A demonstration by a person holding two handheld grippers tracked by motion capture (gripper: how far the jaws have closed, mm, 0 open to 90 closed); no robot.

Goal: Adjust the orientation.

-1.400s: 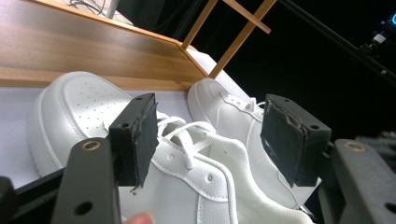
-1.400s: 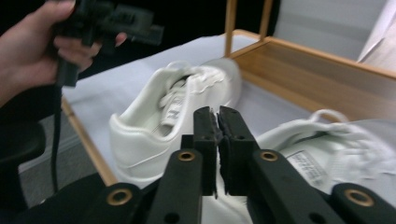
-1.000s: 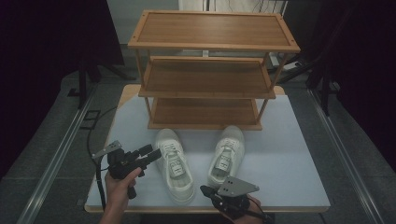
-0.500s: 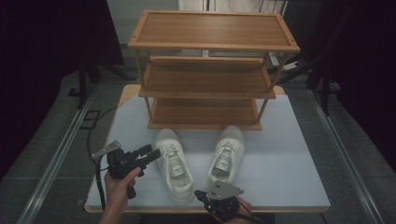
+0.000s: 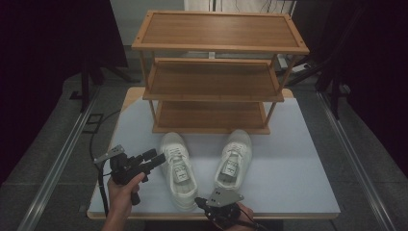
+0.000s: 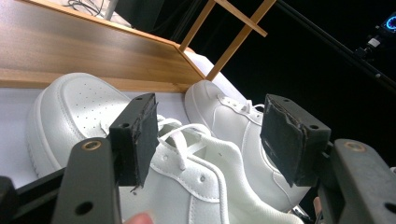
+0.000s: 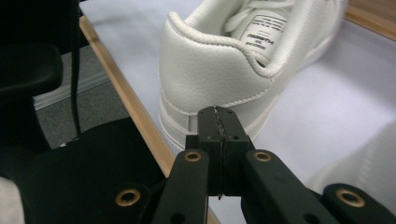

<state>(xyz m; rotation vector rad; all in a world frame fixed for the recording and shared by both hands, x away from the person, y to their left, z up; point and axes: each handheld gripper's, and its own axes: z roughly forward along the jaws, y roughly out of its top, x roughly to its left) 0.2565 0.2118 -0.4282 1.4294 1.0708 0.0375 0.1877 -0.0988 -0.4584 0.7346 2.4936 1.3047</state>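
Note:
Two white sneakers stand side by side on the table in front of a wooden rack, toes toward it. My left gripper (image 5: pixel 158 159) hovers at the outer side of the left sneaker (image 5: pixel 177 171), pointing at it, jaws open. In the left gripper view the left gripper (image 6: pixel 210 135) frames the left sneaker (image 6: pixel 74 112) and its laces, pads apart from it; the right sneaker (image 6: pixel 233 126) lies beyond. My right gripper (image 5: pixel 199 202) is low at the table's near edge, shut and empty. In its own view the right gripper (image 7: pixel 218 116) sits just short of the left sneaker's heel (image 7: pixel 210 70).
The three-shelf wooden rack (image 5: pixel 211 72) stands at the back of the pale grey table (image 5: pixel 298 178). The table's wooden front edge (image 7: pixel 126 102) runs close beside my right gripper. A blurred part of the right sneaker (image 7: pixel 364 158) lies at that view's lower right.
My right gripper has moved left and sunk toward the left sneaker's heel at the table's front edge. The left gripper and both sneakers have stayed put.

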